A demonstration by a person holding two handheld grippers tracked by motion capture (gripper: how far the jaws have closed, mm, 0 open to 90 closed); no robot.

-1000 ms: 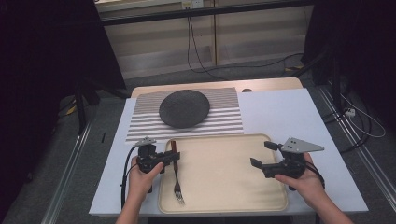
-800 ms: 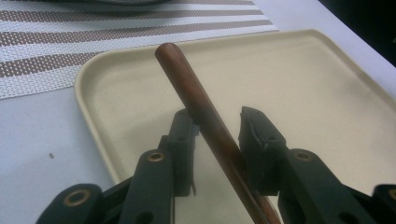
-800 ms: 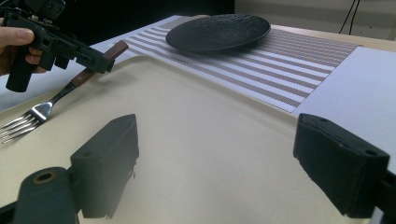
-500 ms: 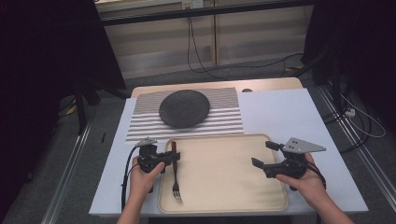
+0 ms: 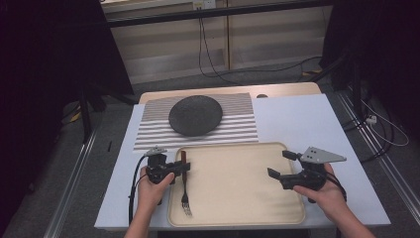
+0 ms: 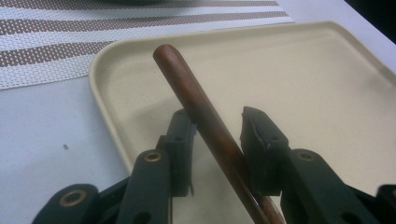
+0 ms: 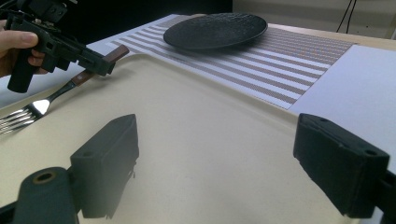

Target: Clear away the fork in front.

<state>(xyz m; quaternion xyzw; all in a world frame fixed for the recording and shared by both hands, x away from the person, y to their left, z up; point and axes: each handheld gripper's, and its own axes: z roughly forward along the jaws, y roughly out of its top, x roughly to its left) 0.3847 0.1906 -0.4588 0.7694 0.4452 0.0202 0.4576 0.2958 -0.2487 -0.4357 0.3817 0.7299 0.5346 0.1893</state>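
stage: early, I judge | left hand-held gripper (image 6: 217,140) straddles fork (image 5: 184,182) handle, jaws not quite pinching | fork lies on tray (image 5: 237,218), unlifted | right hand-held gripper (image 5: 283,163) spread, empty | plate (image 5: 195,115) bare

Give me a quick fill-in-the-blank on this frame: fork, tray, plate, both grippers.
1. The brown-handled metal fork lies on the beige ____.
2. The left gripper has its jaws around the fork's ____.
3. The round dark plate sits on the ____ placemat.
4. The right gripper has jaws that are ____ and hold nothing.

Missing words: tray; handle; striped; open
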